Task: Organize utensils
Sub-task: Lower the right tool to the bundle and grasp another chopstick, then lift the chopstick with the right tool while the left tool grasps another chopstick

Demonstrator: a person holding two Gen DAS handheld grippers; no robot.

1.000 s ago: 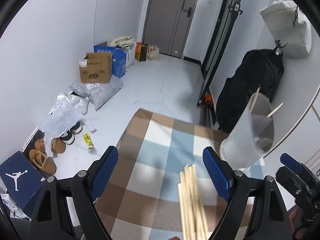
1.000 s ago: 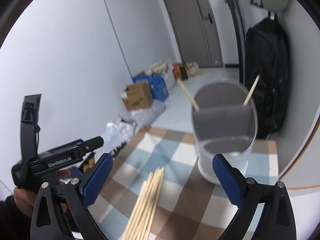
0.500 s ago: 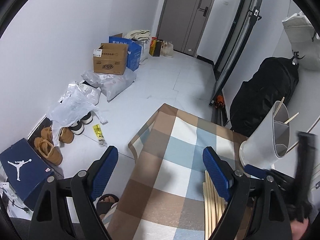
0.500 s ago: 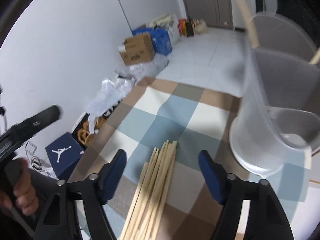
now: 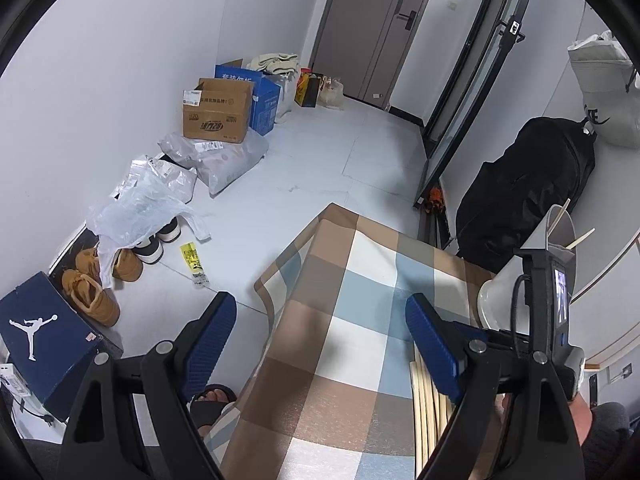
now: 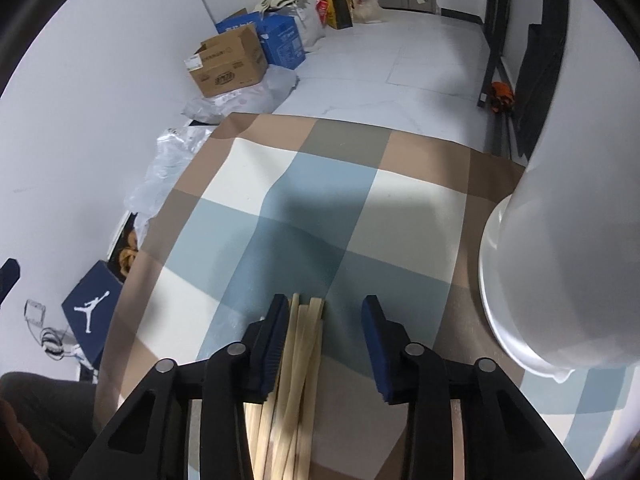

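Observation:
A bundle of pale wooden chopsticks (image 6: 300,360) lies on the checked tablecloth (image 6: 400,200). My right gripper (image 6: 325,308) is down over the bundle's far end and its jaws are closing. The left pad lies against the sticks and the right pad still stands clear of them. A translucent white utensil holder (image 6: 560,260) stands at the right, with two sticks in it in the left wrist view (image 5: 560,232). My left gripper (image 5: 320,312) hangs open over the cloth's left edge with nothing between its fingers. The chopsticks (image 5: 428,400) lie just right of it.
The table's left edge (image 5: 272,320) drops to a floor with shoes (image 5: 92,296), a shoebox (image 5: 40,332), plastic bags (image 5: 152,204) and cardboard boxes (image 5: 216,112). A black bag (image 5: 528,184) hangs beyond the holder. A foot in a sandal (image 5: 212,400) is under the table edge.
My right gripper has dropped down onto the chopsticks and its jaws have narrowed around them. My left gripper has drifted left, so the chopsticks now lie off to its right.

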